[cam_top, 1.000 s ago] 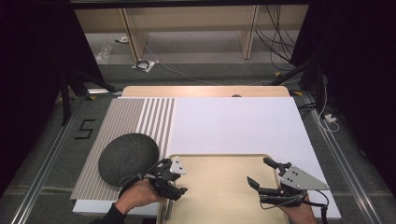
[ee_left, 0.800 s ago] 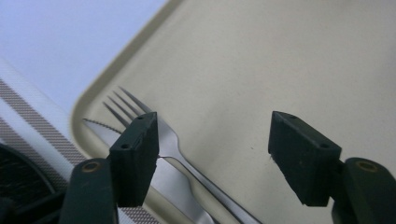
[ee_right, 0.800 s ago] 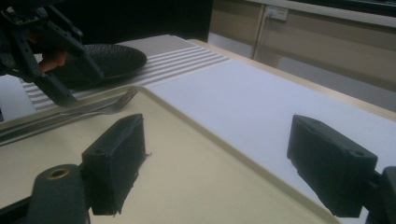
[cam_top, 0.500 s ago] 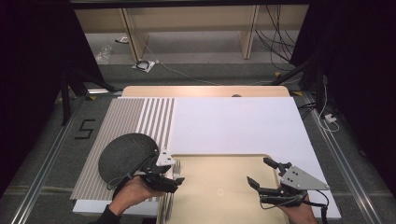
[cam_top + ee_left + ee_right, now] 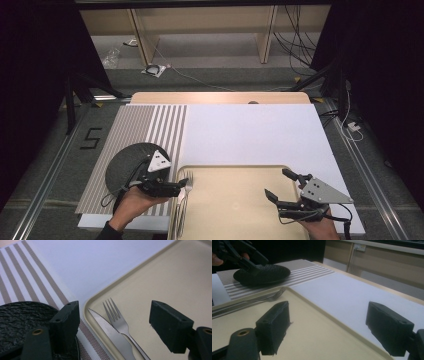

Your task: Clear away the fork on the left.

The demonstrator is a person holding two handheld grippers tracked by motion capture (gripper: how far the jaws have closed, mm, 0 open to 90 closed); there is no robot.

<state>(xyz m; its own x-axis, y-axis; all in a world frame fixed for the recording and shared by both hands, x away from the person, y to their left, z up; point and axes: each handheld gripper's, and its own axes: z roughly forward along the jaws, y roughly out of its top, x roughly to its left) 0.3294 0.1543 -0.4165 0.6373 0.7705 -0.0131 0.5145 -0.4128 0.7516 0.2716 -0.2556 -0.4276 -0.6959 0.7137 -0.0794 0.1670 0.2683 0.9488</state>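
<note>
The fork point(image 5: 117, 318) lies flat inside the beige tray point(image 5: 160, 285), close along the tray's left rim, tines pointing away from the person. A serrated knife point(image 5: 110, 333) lies just beside it on the rim side, parallel, its blade tip a little short of the tines; whether the two handles touch cannot be told. In the high view the fork point(image 5: 186, 187) sits at the tray's point(image 5: 235, 205) near-left corner.

The left gripper point(image 5: 176, 188) hovers over that corner, held in the person's left hand point(image 5: 131, 205). Its jaws have just been opening and now stand wide, one over the placemat and plate edge, the other over the tray floor, with the fork and knife seen between them but untouched by the pads. In the left gripper view the gripper point(image 5: 113, 327) is clear of both pieces of cutlery.

A black, rough-textured plate point(image 5: 125, 162) rests on the striped placemat point(image 5: 145, 125) to the tray's left, just beside the rim.

The right gripper point(image 5: 282, 186) is over the tray's right part, jaws wide, nothing between them. Tray and placemat lie on a white sheet point(image 5: 250, 130) covering the wooden tabletop point(image 5: 220, 97).
</note>
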